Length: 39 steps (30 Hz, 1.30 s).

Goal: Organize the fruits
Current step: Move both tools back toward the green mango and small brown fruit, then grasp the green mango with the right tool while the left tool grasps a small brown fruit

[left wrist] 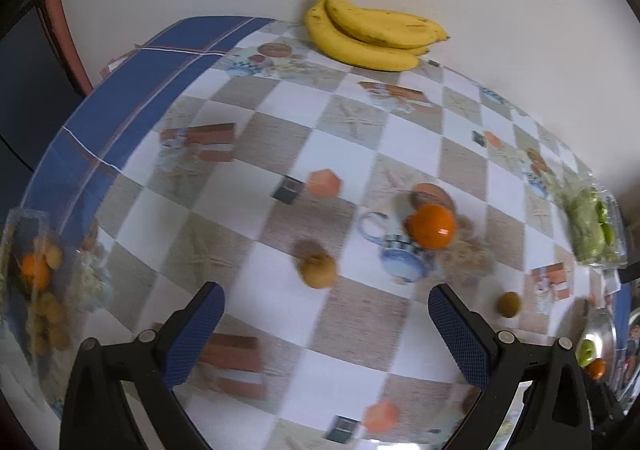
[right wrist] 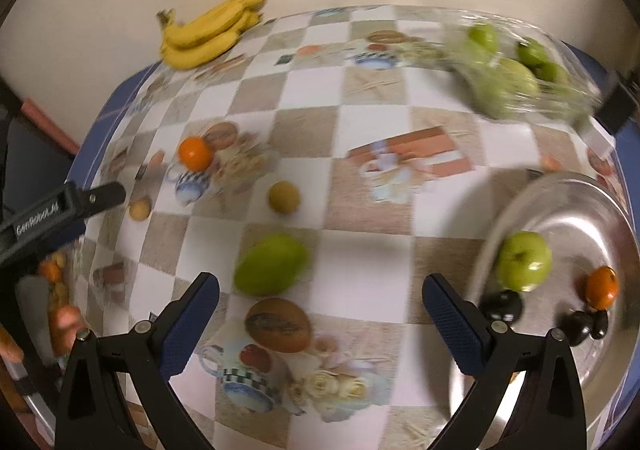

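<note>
In the left wrist view my left gripper (left wrist: 326,310) is open and empty above the table; a brown kiwi (left wrist: 317,268) lies just ahead between its fingers, an orange (left wrist: 432,225) farther right, a second kiwi (left wrist: 509,304) at right, and bananas (left wrist: 370,32) at the far edge. In the right wrist view my right gripper (right wrist: 320,304) is open and empty; a green mango (right wrist: 271,264) lies just ahead. A metal bowl (right wrist: 592,202) at right holds a green apple (right wrist: 524,260), an orange (right wrist: 602,287) and dark fruits (right wrist: 502,305). The orange (right wrist: 195,153), two kiwis (right wrist: 284,197) (right wrist: 140,208) and bananas (right wrist: 212,30) also show.
A clear plastic bag of green fruit (right wrist: 516,70) lies at the far right; it also shows in the left wrist view (left wrist: 592,226). Another clear bag with an orange and brown fruits (left wrist: 38,282) sits at the left table edge. A wall stands behind the table.
</note>
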{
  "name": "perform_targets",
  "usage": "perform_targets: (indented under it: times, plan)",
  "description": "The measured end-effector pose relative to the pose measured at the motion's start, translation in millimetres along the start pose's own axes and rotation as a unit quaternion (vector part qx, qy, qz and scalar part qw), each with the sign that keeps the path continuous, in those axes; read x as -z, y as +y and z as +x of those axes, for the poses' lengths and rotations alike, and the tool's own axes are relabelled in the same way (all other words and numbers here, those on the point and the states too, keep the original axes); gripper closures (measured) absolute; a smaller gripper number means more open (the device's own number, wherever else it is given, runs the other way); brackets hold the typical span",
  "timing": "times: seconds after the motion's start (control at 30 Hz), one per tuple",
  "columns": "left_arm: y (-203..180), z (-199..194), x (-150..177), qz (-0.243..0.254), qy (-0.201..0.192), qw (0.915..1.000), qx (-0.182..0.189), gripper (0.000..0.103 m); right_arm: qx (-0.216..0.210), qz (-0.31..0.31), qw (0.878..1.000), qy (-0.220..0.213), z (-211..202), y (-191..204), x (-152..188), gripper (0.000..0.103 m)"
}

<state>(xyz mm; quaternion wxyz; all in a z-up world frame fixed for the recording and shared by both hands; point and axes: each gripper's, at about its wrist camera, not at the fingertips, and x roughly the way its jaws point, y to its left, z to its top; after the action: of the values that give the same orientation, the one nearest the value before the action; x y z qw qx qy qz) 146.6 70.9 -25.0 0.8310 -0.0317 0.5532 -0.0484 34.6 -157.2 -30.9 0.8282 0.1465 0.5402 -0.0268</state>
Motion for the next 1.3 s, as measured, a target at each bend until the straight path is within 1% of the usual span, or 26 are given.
perform_targets:
  times: [0.07, 0.17, 0.23, 0.47, 0.53, 0.6, 0.67, 0.73, 0.77, 0.83, 0.9, 1.0, 1.07, 1.13, 1.23, 1.3]
  plan:
    - [7, 3, -2, 0.001, 0.002, 1.0, -0.003, 0.0, 0.0, -0.01, 1.0, 0.004, 4, 8, 0, 0.002]
    - [14, 8, -6, 0.001, 0.008, 1.0, 0.002, 0.0, 0.006, -0.02, 1.0, 0.007, 10, 16, -2, 0.002]
    - [15, 12, -7, 0.004, 0.01, 0.9999, -0.002, 0.0, 0.008, -0.024, 1.0, 0.012, 14, 18, -3, 0.002]
    - [3, 23, -11, 0.023, 0.019, 0.9996, 0.0, 0.001, 0.023, -0.024, 0.999, 0.021, 27, 19, -8, 0.002]
    - [0, 30, -12, 0.022, 0.031, 0.9993, -0.007, 0.001, 0.031, -0.029, 0.999, 0.023, 30, 20, -9, 0.002]
    - [-1, 35, -12, 0.018, 0.038, 0.9991, -0.002, 0.003, 0.033, -0.033, 0.999, 0.026, 33, 22, -9, 0.004]
    - [-1, 40, -11, 0.017, 0.046, 0.9988, 0.005, 0.012, 0.033, -0.037, 0.998, 0.03, 36, 24, -9, 0.012]
    - [-3, 44, -11, 0.018, 0.051, 0.9985, 0.007, 0.016, 0.033, -0.041, 0.998, 0.036, 40, 26, -9, 0.022]
    - [-4, 46, -11, 0.018, 0.052, 0.9985, 0.009, 0.019, 0.033, -0.043, 0.998, 0.038, 41, 27, -9, 0.023]
    - [-4, 48, -11, 0.017, 0.051, 0.9985, 0.009, 0.022, 0.032, -0.045, 0.998, 0.043, 43, 27, -9, 0.031]
    - [-3, 50, -12, 0.014, 0.052, 0.9985, 0.009, 0.027, 0.025, -0.042, 0.998, 0.047, 45, 28, -9, 0.035]
    - [-3, 54, -12, 0.013, 0.053, 0.9984, 0.012, 0.039, 0.023, -0.047, 0.997, 0.052, 47, 30, -8, 0.04]
    - [-2, 56, -12, 0.008, 0.056, 0.9983, 0.015, 0.054, 0.016, -0.045, 0.997, 0.055, 47, 30, -8, 0.045]
    - [-1, 56, -12, 0.005, 0.056, 0.9983, 0.015, 0.063, 0.018, -0.046, 0.997, 0.055, 47, 31, -8, 0.045]
    - [0, 55, -12, 0.002, 0.052, 0.9985, 0.017, 0.072, 0.019, -0.046, 0.997, 0.056, 49, 33, -9, 0.046]
    - [0, 54, -12, 0.003, 0.05, 0.9985, 0.019, 0.074, 0.017, -0.044, 0.997, 0.056, 48, 33, -8, 0.046]
